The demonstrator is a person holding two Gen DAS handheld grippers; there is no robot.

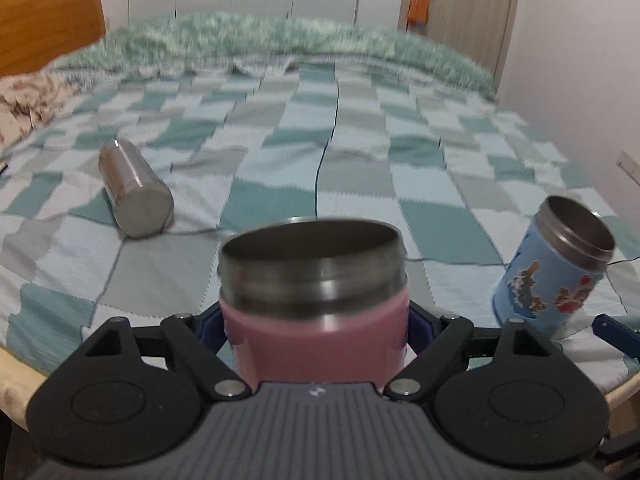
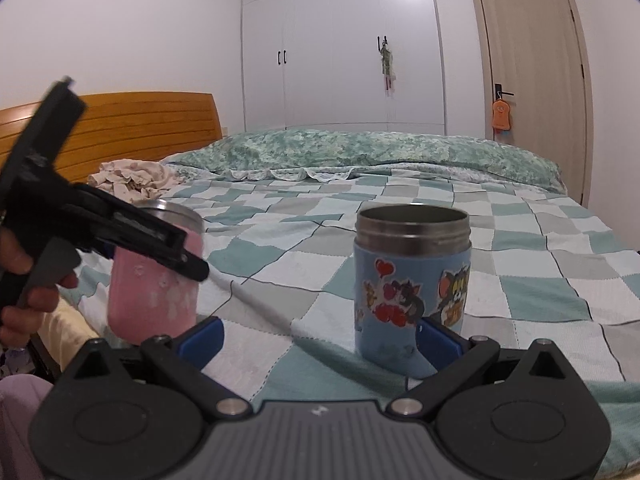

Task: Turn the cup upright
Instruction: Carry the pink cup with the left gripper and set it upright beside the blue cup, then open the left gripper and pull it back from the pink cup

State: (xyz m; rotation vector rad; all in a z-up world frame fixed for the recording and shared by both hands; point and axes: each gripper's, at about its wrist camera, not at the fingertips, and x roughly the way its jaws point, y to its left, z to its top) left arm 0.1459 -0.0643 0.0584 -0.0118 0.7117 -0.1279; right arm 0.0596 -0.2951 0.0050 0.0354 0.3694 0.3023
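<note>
My left gripper (image 1: 318, 330) is shut on a pink cup (image 1: 316, 332) with a steel rim, held upright with its mouth up, near the bed's front edge. The pink cup also shows in the right wrist view (image 2: 154, 280), with the left gripper (image 2: 176, 252) clamped on it. A blue cartoon cup (image 2: 412, 288) stands upright on the checked bedspread; it also shows in the left wrist view (image 1: 552, 272). My right gripper (image 2: 320, 340) is open, its right fingertip (image 2: 438, 342) beside the blue cup's base. A bare steel cup (image 1: 134, 190) lies on its side at the left.
The checked teal bedspread (image 2: 520, 264) covers the bed. A green quilt (image 2: 360, 152) lies along the far side, crumpled cloth (image 2: 132, 180) by the wooden headboard (image 2: 140, 128). White wardrobe (image 2: 340, 48) and a door (image 2: 532, 80) stand behind.
</note>
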